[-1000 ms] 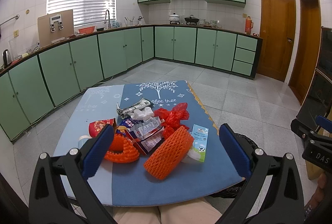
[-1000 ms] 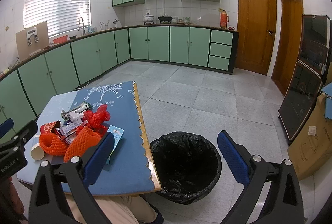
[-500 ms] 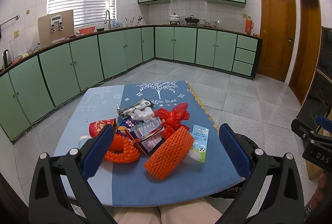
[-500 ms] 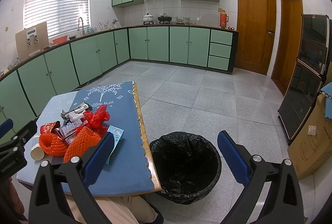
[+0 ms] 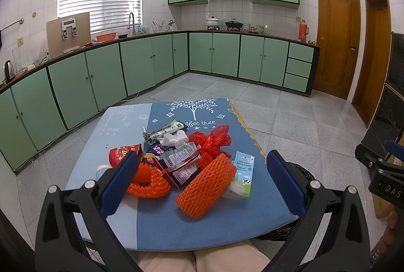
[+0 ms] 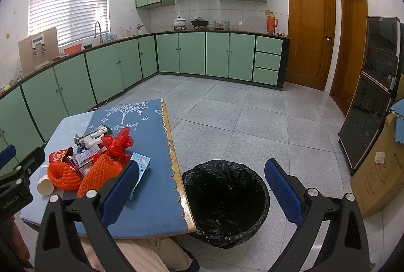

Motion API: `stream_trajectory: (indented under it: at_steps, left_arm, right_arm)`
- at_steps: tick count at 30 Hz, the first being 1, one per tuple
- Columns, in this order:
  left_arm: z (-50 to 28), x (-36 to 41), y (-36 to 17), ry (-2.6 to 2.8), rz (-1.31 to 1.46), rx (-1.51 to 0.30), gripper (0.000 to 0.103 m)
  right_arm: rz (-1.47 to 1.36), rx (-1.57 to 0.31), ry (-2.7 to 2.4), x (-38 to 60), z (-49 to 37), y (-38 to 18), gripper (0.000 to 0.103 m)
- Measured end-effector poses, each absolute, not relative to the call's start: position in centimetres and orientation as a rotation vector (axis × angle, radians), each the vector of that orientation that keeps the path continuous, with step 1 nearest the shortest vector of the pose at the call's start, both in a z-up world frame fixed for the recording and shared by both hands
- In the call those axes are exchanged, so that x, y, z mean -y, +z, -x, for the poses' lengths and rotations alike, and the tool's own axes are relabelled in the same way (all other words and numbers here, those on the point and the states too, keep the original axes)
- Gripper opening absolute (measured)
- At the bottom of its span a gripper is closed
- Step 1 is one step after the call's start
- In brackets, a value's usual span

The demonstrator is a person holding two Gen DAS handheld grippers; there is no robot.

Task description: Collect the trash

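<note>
Orange foam net [image 5: 205,187] lies ahead between left claw [image 5: 202,181] fingers, untouched; both claws spread wide; right claw [image 6: 202,192] over bin [image 6: 224,198].

The left wrist view looks forward and slightly down from the near edge of the counter [image 5: 156,226], close above the trash pile [image 5: 181,158], facing the kitchen's far corner. The right wrist view sits further right, aimed over the black bin [image 6: 227,198] on the floor, with the counter at its left. Both share the pile, cabinets [image 5: 227,55] and door [image 6: 310,29].
</note>
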State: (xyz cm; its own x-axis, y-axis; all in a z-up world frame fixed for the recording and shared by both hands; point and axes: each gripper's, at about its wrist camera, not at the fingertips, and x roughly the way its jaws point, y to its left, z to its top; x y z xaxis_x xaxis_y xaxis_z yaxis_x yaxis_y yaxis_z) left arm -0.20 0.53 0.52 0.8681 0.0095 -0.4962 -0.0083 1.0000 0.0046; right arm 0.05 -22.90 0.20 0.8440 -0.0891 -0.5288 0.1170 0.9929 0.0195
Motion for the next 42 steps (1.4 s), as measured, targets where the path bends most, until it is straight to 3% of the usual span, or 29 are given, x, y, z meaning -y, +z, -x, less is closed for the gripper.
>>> stream_trajectory:
  at_steps: [42]
  left_arm:
    - [-1.3, -2.4, -1.2, 0.039, 0.005, -0.536, 0.098]
  right_arm:
    - [-0.073, -0.542, -0.066, 22.0, -1.1, -0.7, 0.097]
